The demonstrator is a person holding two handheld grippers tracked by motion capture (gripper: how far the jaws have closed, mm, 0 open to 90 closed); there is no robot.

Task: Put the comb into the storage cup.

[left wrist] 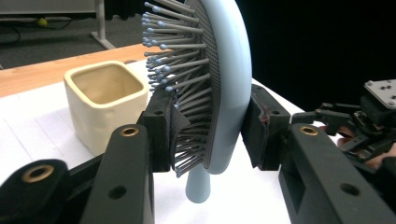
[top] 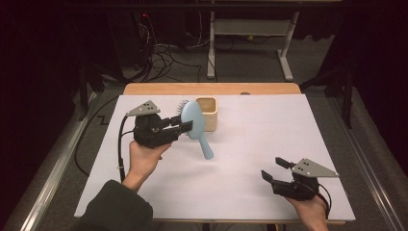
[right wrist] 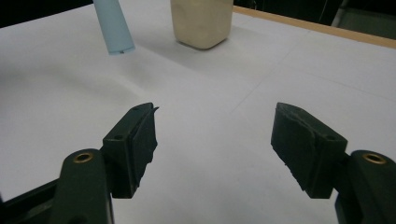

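Observation:
My left gripper (top: 185,127) is shut on the head of a light blue hairbrush (top: 195,121), held above the table with the handle hanging down toward the front. In the left gripper view the brush (left wrist: 229,84) stands upright between the jaws, with its grey bristles (left wrist: 177,60) facing a cream square cup (left wrist: 105,100). That cup (top: 208,112) stands on the white sheet just behind the brush. My right gripper (top: 274,169) is open at the front right, low over the sheet, with nothing between its jaws (right wrist: 215,144). The brush handle tip (right wrist: 113,28) and the cup (right wrist: 201,21) lie ahead of it.
A white sheet (top: 269,134) covers most of the table, with a wooden edge (top: 211,88) at the back. Behind the table are cables on the floor (top: 163,57) and a white desk frame (top: 250,33). The right gripper appears far off in the left gripper view (left wrist: 369,121).

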